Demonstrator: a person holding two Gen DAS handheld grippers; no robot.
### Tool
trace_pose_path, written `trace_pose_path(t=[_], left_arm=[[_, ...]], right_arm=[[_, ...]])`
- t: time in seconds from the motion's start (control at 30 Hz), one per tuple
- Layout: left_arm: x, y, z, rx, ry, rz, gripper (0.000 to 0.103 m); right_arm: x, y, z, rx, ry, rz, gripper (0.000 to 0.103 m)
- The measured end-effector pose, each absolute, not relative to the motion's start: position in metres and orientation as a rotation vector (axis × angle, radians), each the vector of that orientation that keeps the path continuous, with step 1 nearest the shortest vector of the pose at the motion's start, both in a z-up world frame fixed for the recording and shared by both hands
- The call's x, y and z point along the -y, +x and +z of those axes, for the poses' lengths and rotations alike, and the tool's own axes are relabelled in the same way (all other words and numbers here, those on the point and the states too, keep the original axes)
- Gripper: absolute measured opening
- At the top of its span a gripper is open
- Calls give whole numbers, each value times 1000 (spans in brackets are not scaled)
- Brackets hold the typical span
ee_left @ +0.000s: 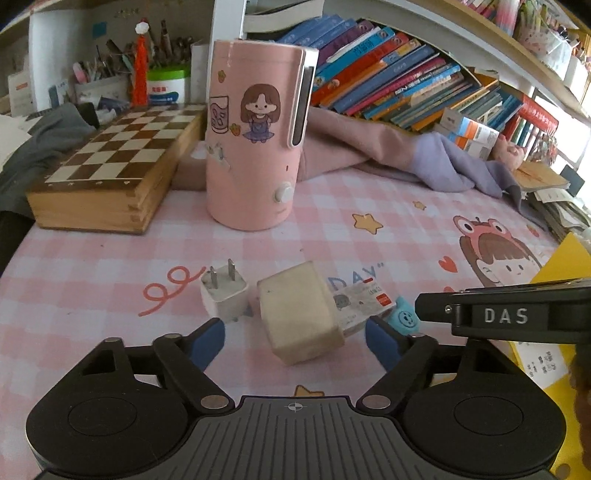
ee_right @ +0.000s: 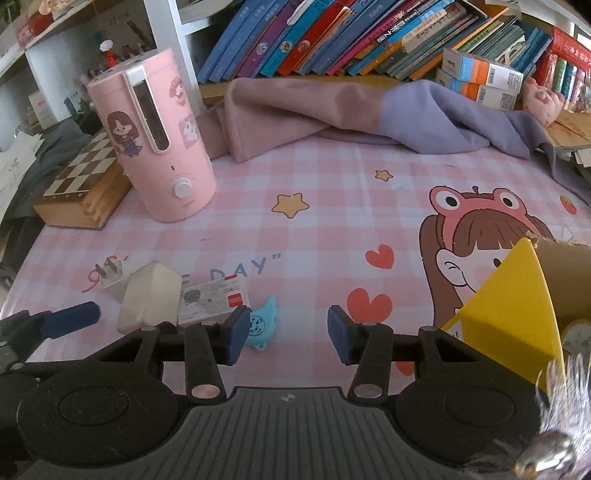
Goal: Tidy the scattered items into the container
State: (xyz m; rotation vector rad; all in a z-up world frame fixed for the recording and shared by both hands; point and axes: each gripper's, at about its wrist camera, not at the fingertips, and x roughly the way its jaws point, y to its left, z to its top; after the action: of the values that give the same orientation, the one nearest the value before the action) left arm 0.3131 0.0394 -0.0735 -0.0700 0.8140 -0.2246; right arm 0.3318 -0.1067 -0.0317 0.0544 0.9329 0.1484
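Observation:
A cream block-shaped charger [ee_left: 301,314] lies on the pink checked mat between the tips of my left gripper [ee_left: 295,341], which is open around it. A small white plug adapter [ee_left: 223,293] lies to its left, a printed card [ee_left: 360,301] and a blue toy [ee_left: 404,315] to its right. My right gripper [ee_right: 288,332] is open and empty, just right of the blue toy [ee_right: 262,325]. The charger [ee_right: 149,297], card [ee_right: 214,297] and adapter [ee_right: 112,278] also show in the right wrist view. The yellow cardboard box [ee_right: 517,299] stands at right with an item inside.
A pink humidifier [ee_left: 255,136] and a wooden chess box [ee_left: 110,173] stand at the back left. Folded pink and purple cloth [ee_right: 332,110] lies along the back under shelves of books [ee_right: 369,33]. My right gripper's arm [ee_left: 517,314] crosses the left view's right side.

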Motion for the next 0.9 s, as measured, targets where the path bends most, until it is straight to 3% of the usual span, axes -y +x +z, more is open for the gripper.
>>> trace_pose_path(t=[0.03, 0.1, 0.2, 0.7, 0.73, 0.9], left_arm=[[-39, 315, -75, -817, -69, -227, 73], [-42, 318, -78, -829, -87, -247, 52], [-46, 317, -78, -831, -112, -296, 40], [-107, 256, -58, -856, -263, -178, 36], [-106, 255, -56, -845, -258, -183, 36], [-101, 251, -43, -802, -244, -206, 35]], right_arm=[[107, 333, -32, -936, 58, 149, 45], [107, 335, -34, -946, 65, 154, 45], [103, 339, -38, -965, 65, 175, 45], [82, 343, -55, -972, -96, 230, 29], [80, 341, -56, -962, -116, 240, 24], [80, 334, -51, -926, -97, 225, 23]])
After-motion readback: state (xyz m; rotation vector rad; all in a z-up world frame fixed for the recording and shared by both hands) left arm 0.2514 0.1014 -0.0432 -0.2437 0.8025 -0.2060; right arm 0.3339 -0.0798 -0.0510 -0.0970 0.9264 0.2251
